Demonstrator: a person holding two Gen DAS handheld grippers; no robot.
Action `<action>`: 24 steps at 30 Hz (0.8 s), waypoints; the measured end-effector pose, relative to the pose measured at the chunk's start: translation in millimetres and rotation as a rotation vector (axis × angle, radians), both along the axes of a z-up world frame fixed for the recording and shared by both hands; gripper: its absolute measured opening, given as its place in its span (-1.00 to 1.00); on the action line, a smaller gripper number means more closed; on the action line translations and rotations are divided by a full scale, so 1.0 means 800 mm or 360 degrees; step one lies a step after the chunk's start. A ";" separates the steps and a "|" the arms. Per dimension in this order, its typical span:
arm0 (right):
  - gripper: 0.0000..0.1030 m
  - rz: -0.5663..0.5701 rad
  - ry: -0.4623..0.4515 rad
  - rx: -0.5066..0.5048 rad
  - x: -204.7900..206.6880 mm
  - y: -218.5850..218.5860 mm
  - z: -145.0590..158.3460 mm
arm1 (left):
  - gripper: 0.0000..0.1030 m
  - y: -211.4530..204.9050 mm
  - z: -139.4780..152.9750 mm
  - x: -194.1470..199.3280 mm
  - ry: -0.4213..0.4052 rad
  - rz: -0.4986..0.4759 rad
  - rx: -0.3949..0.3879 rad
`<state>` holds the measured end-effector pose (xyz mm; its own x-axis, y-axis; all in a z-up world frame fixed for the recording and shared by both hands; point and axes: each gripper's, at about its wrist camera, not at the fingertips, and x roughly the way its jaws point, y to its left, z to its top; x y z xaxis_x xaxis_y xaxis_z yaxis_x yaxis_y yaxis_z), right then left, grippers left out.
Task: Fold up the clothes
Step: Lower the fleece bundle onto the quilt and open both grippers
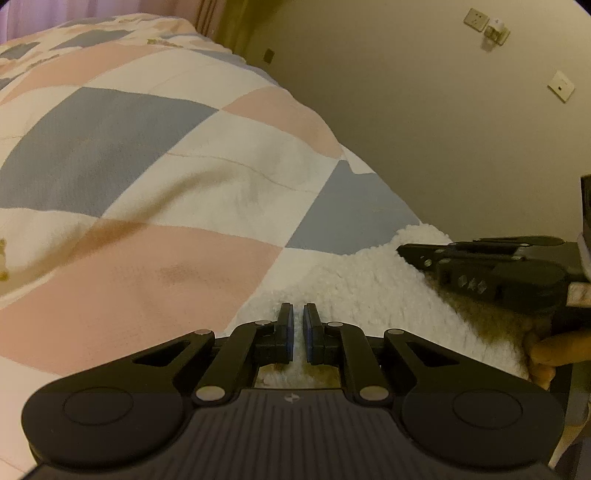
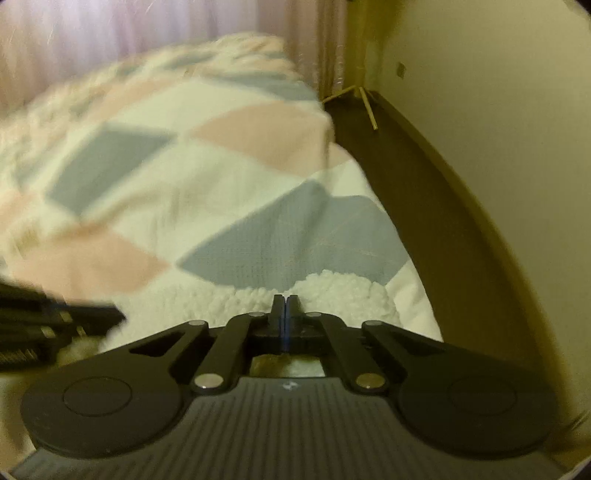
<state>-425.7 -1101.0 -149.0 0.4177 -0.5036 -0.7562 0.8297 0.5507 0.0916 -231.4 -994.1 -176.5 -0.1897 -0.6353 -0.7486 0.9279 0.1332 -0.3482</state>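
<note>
- Checked quilt in pink, blue and white spread over the bed, serving as the folding ground; well apart from the grippers on the left, reaching right up to the garment.
- White fleecy garment lying at the near right corner of the bed, on the quilt, directly under both grippers; placed close to the edge, probably for easy reach.
- Left gripper nearly clenched, a narrow slit left between the blue pads, tips down in the fleece; cannot tell whether any pile is pinched there.
- Right gripper fully clenched, pads meeting on a thin blue line, nose angled down at the garment's far edge; cannot tell if a fold of fleece is caught.
- A bare finger showing under the right tool, steadying its handle.
- Wall sockets high on the right, unused.
- No brand, label or readable writing; only a small embossed mark on each gripper body, too small to read.
</note>
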 end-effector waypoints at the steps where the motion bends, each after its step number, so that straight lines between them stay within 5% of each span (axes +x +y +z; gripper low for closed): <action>1: -1.00 -0.0039 -0.0091 -0.0012 -0.014 0.006 0.016 | -0.76 0.005 0.011 0.003 0.0000 -0.0001 -0.0017; 2: -1.00 -0.0080 -0.0152 -0.0041 -0.029 0.017 0.034 | -0.77 0.011 0.022 0.007 0.0000 -0.0002 -0.0037; 5: -0.53 -0.0195 -0.0272 -0.0129 -0.078 0.056 0.077 | -0.77 0.033 0.051 0.017 0.0021 0.0001 -0.0099; 9: -0.51 -0.0364 -0.0240 -0.0124 -0.136 0.118 0.088 | -0.77 0.047 0.066 0.017 0.0006 -0.0042 -0.0132; 16: -0.46 -0.0521 -0.0119 0.0043 -0.161 0.149 0.019 | -0.77 0.020 0.022 -0.023 -0.0197 -0.0179 0.0038; 21: -0.46 -0.0566 -0.0182 -0.0035 -0.160 0.168 0.063 | -0.62 0.024 0.056 -0.037 -0.0337 -0.0191 0.0077; 24: -0.43 -0.0577 -0.0183 0.0011 -0.162 0.188 0.070 | -0.34 0.028 0.076 -0.047 -0.0417 -0.0185 0.0096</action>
<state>-555.2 -950.9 -92.9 0.2958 -0.6295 -0.7185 0.9546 0.2225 0.1980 -268.7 -971.3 -115.5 -0.0537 -0.5734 -0.8175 0.9954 0.0339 -0.0892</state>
